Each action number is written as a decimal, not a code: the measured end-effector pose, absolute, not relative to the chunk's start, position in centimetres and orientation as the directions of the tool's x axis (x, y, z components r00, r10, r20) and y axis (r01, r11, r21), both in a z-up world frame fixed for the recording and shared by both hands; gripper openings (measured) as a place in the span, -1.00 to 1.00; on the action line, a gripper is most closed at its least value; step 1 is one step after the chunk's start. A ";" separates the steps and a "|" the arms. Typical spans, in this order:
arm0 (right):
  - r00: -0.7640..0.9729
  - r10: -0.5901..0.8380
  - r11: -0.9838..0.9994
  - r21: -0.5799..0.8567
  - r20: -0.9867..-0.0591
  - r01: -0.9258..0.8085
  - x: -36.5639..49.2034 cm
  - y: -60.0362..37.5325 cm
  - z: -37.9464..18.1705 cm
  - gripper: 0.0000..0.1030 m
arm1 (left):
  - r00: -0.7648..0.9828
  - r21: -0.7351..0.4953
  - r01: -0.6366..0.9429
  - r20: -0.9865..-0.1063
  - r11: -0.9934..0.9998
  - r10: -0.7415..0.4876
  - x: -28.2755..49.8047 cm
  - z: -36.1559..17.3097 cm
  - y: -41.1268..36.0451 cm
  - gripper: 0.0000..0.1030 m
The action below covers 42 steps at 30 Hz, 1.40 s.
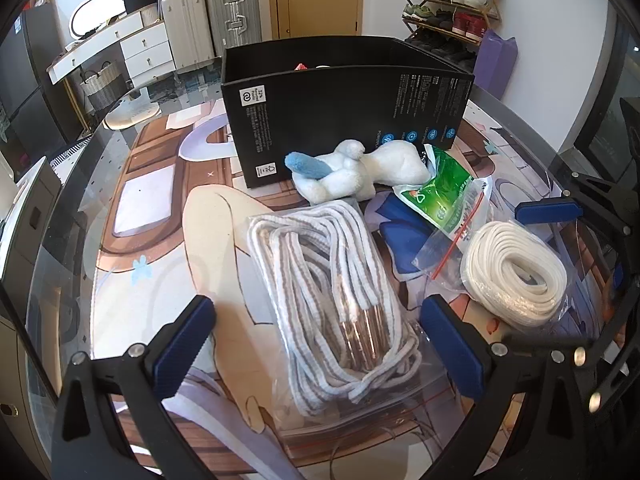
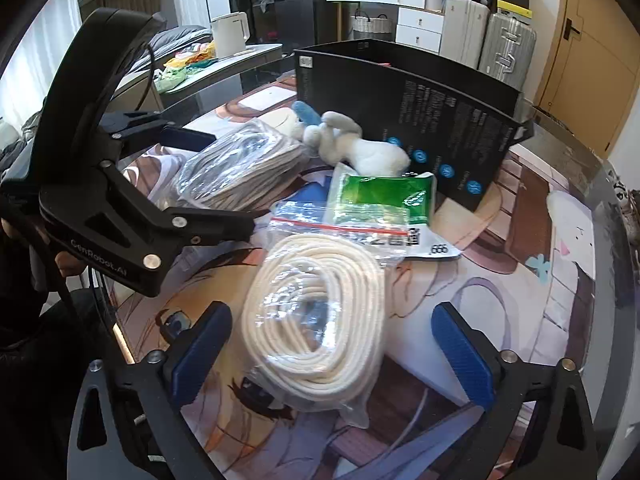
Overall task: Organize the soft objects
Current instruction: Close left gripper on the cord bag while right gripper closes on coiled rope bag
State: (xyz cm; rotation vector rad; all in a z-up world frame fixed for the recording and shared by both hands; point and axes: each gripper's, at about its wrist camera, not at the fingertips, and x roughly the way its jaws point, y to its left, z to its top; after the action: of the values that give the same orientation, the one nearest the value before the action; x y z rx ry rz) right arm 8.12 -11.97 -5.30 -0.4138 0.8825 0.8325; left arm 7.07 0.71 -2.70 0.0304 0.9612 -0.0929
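A clear bag of grey-and-white striped laces [image 1: 328,300] lies on the table between the fingers of my left gripper [image 1: 320,352], which is open, its blue pads clear of the bag. A bagged coil of white rope [image 2: 316,320] lies between the wide-open jaws of my right gripper [image 2: 332,356], and neither pad presses on it. Behind them lie a white plush toy with a blue tail [image 1: 360,172] and a green packet [image 1: 444,192] in a zip bag. An open black box [image 1: 348,112] stands just beyond the toy.
The round glass table [image 1: 132,200] has a printed cartoon mat under it. The rope coil [image 1: 516,272] sits right of the laces, with one of the right gripper's fingers [image 1: 548,212] beside it. Suitcases [image 1: 208,20], a white dresser and a shoe rack [image 1: 452,4] stand beyond the table.
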 end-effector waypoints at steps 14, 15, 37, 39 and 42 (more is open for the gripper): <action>0.366 0.477 0.630 0.021 -0.799 -0.776 8.8 -13.7 -4.4 0.09 | 0.574 -0.016 0.087 -0.817 0.996 -0.063 6.9 -2.6 0.6 0.99; 0.365 0.479 0.628 0.021 -0.798 -0.778 8.8 -13.7 -4.4 0.07 | 0.574 -0.015 0.088 -0.816 0.996 -0.063 6.9 -2.6 0.6 0.98; 0.381 0.534 0.607 0.028 -0.755 -0.794 8.3 -14.2 -3.3 -0.01 | 0.629 -0.042 0.128 -0.769 0.991 -0.114 6.3 -0.9 0.2 -0.12; 0.387 0.541 0.609 0.030 -0.746 -0.792 8.2 -14.3 -3.0 -0.01 | 0.637 -0.042 0.133 -0.762 0.990 -0.118 6.2 -0.6 0.0 -0.12; 0.398 0.552 0.613 0.033 -0.733 -0.789 8.2 -14.6 -2.5 -0.01 | 0.650 -0.042 0.136 -0.750 0.990 -0.121 6.1 -0.2 -0.1 -0.12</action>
State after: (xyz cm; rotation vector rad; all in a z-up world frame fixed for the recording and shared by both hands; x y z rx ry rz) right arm 8.22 -14.56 -2.52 -0.3452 0.7791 0.8707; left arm 6.06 -0.13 -0.24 0.0187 0.8508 -0.1461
